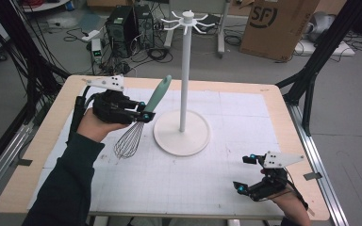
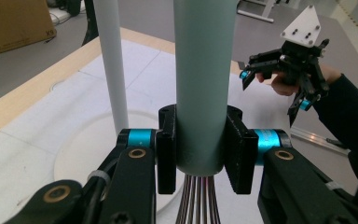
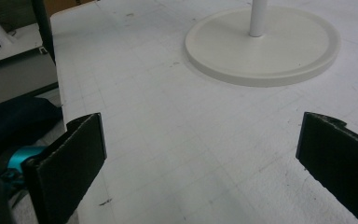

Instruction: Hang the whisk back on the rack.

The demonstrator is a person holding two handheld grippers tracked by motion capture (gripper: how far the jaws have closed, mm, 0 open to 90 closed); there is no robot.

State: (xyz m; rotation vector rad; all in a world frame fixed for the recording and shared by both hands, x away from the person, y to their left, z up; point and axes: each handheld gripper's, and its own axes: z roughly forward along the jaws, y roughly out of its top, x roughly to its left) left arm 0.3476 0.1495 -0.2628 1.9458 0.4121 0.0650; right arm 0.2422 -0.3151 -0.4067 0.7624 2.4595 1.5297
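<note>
The left gripper (image 1: 143, 114) was clamped on the pale green handle of a whisk (image 1: 143, 117), its two black pads pressing the handle from either side just above where the wires began. In the left gripper view the handle (image 2: 200, 84) filled the gap between the pads and ran off the top of the frame, so its end was cut off there. From above, the whisk's long axis ran tilted: handle up and away toward the far right, wire head down and toward the near left, over the white mat (image 1: 226, 188) at the table's left-centre, just beside the round base of the white stand (image 1: 184, 84). Whether the wire tips touched the mat could not be made out.

The right gripper (image 1: 245, 174) sat near the table's front right corner with its jaws wide apart and nothing between them; its own view looked across the gridded mat to the stand's base (image 3: 261, 51).

Beyond the table stood a cardboard box (image 1: 278, 23) printed with "SF". Another box (image 2: 14, 23) bore small writing too blurred to read.
</note>
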